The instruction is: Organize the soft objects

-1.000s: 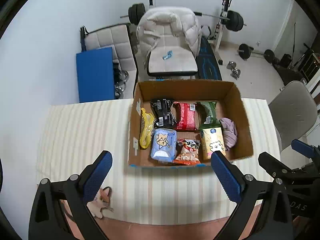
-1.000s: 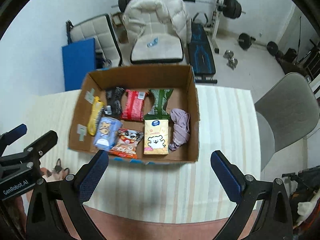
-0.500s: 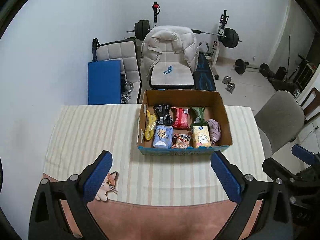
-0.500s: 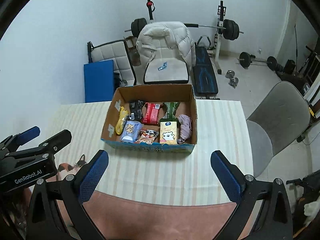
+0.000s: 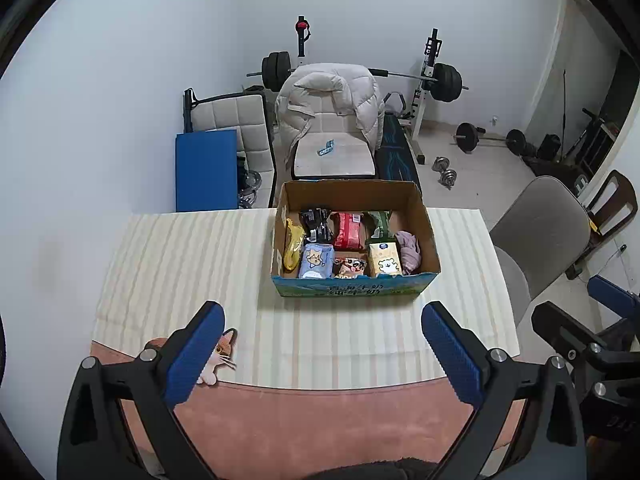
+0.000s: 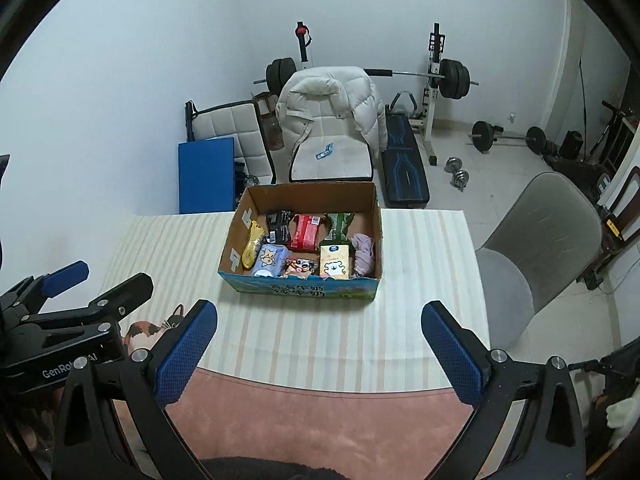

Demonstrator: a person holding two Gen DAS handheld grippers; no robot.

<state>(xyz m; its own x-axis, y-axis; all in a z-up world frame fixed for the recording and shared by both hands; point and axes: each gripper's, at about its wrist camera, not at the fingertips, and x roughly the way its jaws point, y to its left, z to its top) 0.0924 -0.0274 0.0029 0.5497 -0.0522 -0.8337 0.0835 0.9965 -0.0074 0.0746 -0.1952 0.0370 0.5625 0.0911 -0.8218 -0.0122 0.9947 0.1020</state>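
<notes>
Flanking box (image 5: 354, 286), grey chair (image 5: 540, 232), cat toy (image 5: 218, 356)

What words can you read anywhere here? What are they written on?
"GenRob...AI", partly hidden, on the left gripper body in the right wrist view.
Big characters on the front of the cardboard box: too blurred to read.
Print on the snack packets in the box, such as the yellow bear pack: too small to read.
Letters on the right gripper body: too dim.

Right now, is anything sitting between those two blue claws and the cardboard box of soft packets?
Nothing visible does. The left gripper and right gripper are both open and empty, and only bare striped tablecloth lies before the cardboard box. A cat-shaped item lies off to the left.
</notes>
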